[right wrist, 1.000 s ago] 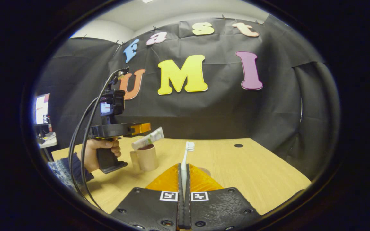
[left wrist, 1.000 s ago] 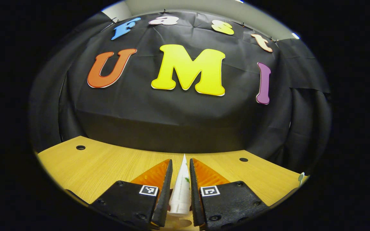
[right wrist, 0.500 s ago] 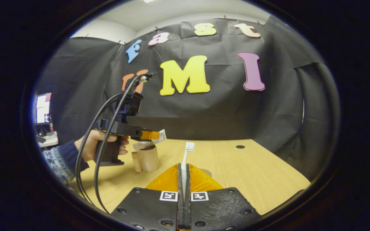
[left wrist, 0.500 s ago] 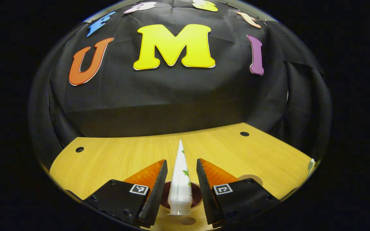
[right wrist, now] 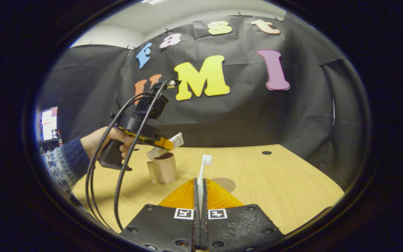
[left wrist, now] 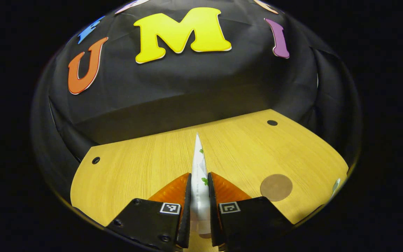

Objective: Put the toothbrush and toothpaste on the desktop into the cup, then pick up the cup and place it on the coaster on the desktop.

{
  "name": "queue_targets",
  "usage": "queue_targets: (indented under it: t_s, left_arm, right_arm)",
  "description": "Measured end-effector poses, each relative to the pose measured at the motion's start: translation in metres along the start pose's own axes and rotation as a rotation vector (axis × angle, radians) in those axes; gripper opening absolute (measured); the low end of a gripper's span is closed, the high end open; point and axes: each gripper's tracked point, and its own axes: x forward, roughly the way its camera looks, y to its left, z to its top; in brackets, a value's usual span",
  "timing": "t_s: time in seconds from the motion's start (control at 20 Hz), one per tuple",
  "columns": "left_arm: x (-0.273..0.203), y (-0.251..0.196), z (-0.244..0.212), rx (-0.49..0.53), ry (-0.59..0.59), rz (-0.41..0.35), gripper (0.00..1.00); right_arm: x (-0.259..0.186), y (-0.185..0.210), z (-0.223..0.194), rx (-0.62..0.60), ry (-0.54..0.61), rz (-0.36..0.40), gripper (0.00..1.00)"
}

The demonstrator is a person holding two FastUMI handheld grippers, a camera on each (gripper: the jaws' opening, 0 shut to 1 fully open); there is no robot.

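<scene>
My left gripper (left wrist: 199, 174) is shut on the white toothpaste tube (left wrist: 198, 154), whose flat end points away over the wooden desktop (left wrist: 135, 164). In the right gripper view this left gripper (right wrist: 168, 143) tilts down over the tan cup (right wrist: 166, 169), and the toothpaste (right wrist: 177, 140) has its lower end at the cup's mouth. My right gripper (right wrist: 200, 179) is shut on the white toothbrush (right wrist: 204, 164), bristles up, to the right of the cup. A round brown coaster (left wrist: 276, 187) lies flat on the desk, also seen as the coaster (right wrist: 224, 183) just beyond my right fingers.
A person's hand and blue patterned sleeve (right wrist: 93, 141) hold the left gripper, with black cables (right wrist: 117, 168) looping down to the desk. Small round holes (left wrist: 272, 123) mark the desktop. A lit screen (right wrist: 49, 122) stands far left beyond the booth.
The left gripper has tipped further down over the cup. Its jaws stood wider half a second ago and are narrow on the tube again. The right gripper has barely moved.
</scene>
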Motion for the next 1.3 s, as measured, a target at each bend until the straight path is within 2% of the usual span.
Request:
queue_targets:
  t_s: [0.1, 0.25, 0.4, 0.45, 0.5, 0.6, 0.65, 0.7, 0.9, 1.1, 1.15, 1.3]
  left_arm:
    - [-0.012, 0.003, 0.010, -0.036, -0.062, 0.005, 0.25]
    - [-0.021, 0.018, 0.044, -0.077, -0.279, 0.045, 0.25]
    - [-0.022, 0.022, 0.054, -0.145, -0.434, 0.020, 0.25]
    - [-0.017, 0.018, 0.050, -0.161, -0.438, -0.006, 0.25]
    - [-0.014, 0.014, 0.043, -0.169, -0.435, -0.020, 0.29]
    - [-0.010, 0.008, 0.039, -0.147, -0.457, -0.031, 0.25]
    - [-0.009, 0.006, 0.039, -0.125, -0.475, -0.021, 0.25]
    - [-0.006, 0.009, 0.039, -0.109, -0.493, -0.002, 0.26]
    - [0.004, 0.012, 0.036, -0.111, -0.497, 0.010, 0.27]
    - [-0.017, 0.015, 0.056, -0.143, -0.574, -0.020, 0.33]
    - [-0.021, 0.015, 0.059, -0.152, -0.579, -0.024, 0.38]
    - [-0.035, 0.015, 0.053, -0.177, -0.556, -0.040, 0.46]
  right_arm:
    - [0.000, -0.001, -0.003, 0.001, 0.006, 0.001, 0.00]
    - [0.001, -0.004, -0.006, 0.013, 0.011, -0.009, 0.00]
    - [0.003, -0.005, -0.011, -0.006, 0.015, -0.015, 0.00]
    - [0.004, -0.005, -0.011, -0.011, 0.017, -0.016, 0.00]
    - [0.005, -0.004, -0.013, -0.015, 0.020, -0.015, 0.00]
    - [0.008, -0.004, -0.017, -0.011, 0.028, -0.013, 0.00]
    - [0.010, -0.005, -0.019, -0.008, 0.034, -0.013, 0.02]
    - [0.012, -0.004, -0.021, -0.008, 0.038, -0.012, 0.00]
    - [0.019, -0.005, -0.037, -0.016, 0.074, -0.009, 0.00]
    - [0.024, -0.009, -0.041, -0.009, 0.083, -0.013, 0.00]
    - [0.023, -0.010, -0.041, -0.008, 0.083, -0.015, 0.00]
    - [0.022, -0.007, -0.033, -0.003, 0.069, -0.013, 0.00]
